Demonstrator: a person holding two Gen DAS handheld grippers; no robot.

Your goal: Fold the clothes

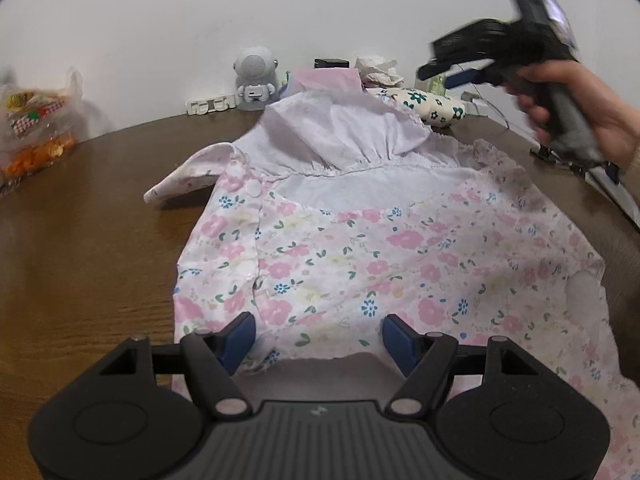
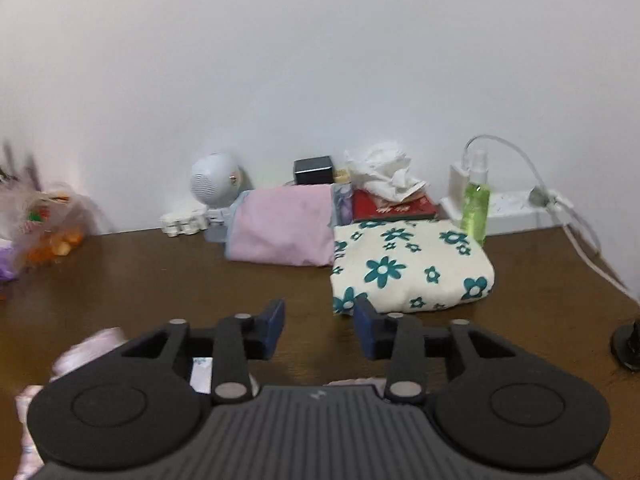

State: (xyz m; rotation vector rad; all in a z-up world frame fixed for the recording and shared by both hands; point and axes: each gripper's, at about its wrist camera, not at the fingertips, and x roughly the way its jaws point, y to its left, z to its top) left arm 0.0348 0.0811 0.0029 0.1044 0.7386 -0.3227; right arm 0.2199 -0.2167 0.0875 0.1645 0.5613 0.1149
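Observation:
A pink floral hooded garment lies spread on the brown table, hood toward the wall. My left gripper is open and empty, hovering over the garment's near hem. My right gripper is open and empty, raised above the table; it shows blurred in the left wrist view at the upper right, held by a hand. In the right wrist view only bits of the garment peek from under the gripper body.
By the wall are a folded pink cloth, a folded cream cloth with teal flowers, a white robot speaker, crumpled tissues on a red box, a green spray bottle, a power strip and a snack bag.

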